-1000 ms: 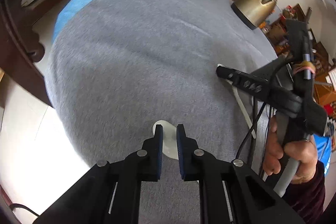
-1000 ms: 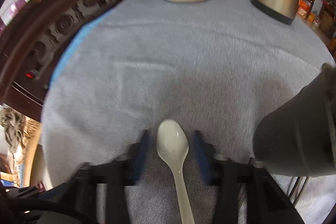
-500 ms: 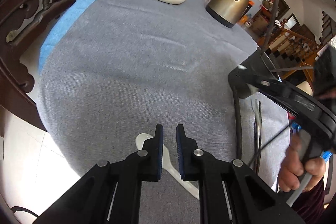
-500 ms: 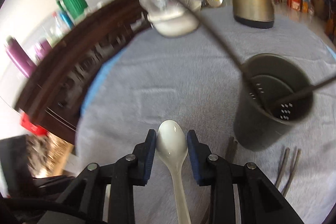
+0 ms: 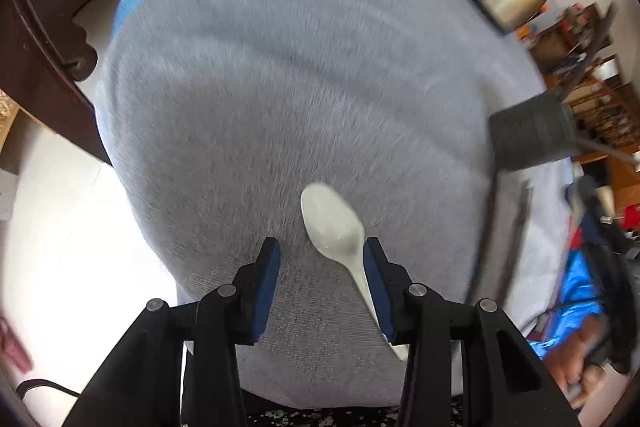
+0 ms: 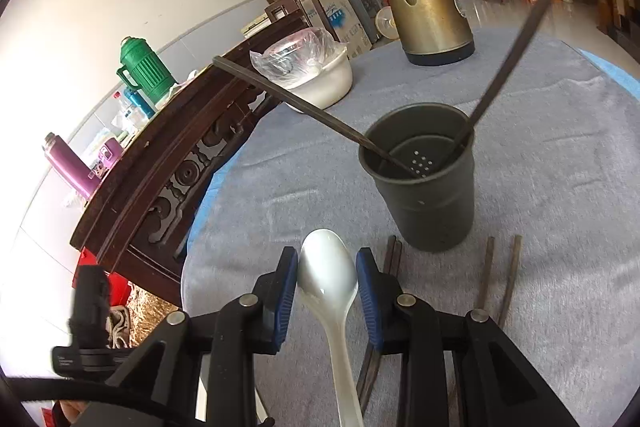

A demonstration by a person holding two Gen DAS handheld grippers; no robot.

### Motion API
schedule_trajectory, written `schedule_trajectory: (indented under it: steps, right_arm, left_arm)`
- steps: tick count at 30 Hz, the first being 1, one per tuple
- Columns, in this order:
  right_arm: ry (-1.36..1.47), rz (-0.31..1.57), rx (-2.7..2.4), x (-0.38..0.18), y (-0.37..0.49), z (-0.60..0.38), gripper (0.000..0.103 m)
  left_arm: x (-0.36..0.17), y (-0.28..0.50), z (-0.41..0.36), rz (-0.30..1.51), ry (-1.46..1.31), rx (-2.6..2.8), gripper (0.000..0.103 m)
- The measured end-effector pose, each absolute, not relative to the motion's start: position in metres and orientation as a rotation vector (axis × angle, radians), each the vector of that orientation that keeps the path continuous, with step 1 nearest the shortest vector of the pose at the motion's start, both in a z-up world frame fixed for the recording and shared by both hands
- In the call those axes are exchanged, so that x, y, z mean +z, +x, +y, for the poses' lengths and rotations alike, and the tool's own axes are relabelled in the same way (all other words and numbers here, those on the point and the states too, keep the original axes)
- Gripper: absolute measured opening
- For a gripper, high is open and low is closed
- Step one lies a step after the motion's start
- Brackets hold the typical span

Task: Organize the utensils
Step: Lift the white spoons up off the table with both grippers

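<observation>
My right gripper (image 6: 327, 277) is shut on a white spoon (image 6: 329, 277), bowl forward, held above the grey cloth. Just ahead and right stands a dark grey utensil holder (image 6: 424, 183) with two dark chopsticks (image 6: 288, 97) leaning in it. More chopsticks (image 6: 500, 275) lie flat on the cloth near its base. In the left wrist view my left gripper (image 5: 320, 259) is open over a second white spoon (image 5: 332, 223), which lies on the cloth by the right pad. The holder (image 5: 532, 135) shows blurred at right.
A white bowl covered with plastic (image 6: 316, 75) and a brass kettle (image 6: 428, 15) stand at the far side of the table. A carved dark wooden chair back (image 6: 172, 163) runs along the left table edge (image 5: 120, 155). Flasks sit beyond it.
My right gripper has lifted the spoon and swung up toward the holder. My left gripper has opened from nearly shut, and a second spoon now lies between its pads.
</observation>
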State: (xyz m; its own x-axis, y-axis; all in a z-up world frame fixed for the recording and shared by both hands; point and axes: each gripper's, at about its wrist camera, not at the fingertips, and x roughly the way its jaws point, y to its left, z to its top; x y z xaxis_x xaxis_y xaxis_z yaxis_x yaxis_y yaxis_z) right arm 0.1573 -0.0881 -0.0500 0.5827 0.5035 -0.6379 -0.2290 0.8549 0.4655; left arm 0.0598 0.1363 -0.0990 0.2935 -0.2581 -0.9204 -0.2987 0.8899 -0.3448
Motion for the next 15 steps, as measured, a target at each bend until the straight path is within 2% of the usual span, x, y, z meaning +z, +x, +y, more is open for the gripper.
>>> schedule_trajectory:
  steps: [5,6,7,9,13,15]
  right_arm:
    - [0.362,0.848,0.426,-0.053,0.152,-0.101,0.032]
    - [0.365,0.847,0.422,-0.053,0.151,-0.102,0.032]
    - [0.37,0.846,0.42,-0.054,0.15,-0.105,0.032]
    - [0.379,0.841,0.417,-0.054,0.149,-0.108,0.032]
    - [0.375,0.817,0.404,-0.05,0.147,-0.114,0.032]
    - [0.388,0.804,0.409,-0.048,0.147,-0.117,0.032]
  left_arm:
    - [-0.097,0.075,0.116,1.262,-0.393,0.05,0.043]
    - [-0.097,0.077,0.113,1.258,-0.359,0.053,0.035]
    - [-0.097,0.078,0.11,1.254,-0.332,0.046,0.032]
    - [-0.097,0.078,0.103,1.24,-0.294,0.021,0.031]
    - [-0.088,0.079,0.095,1.184,-0.272,-0.038,0.0]
    - [-0.08,0.083,0.092,1.163,-0.273,-0.06,0.0]
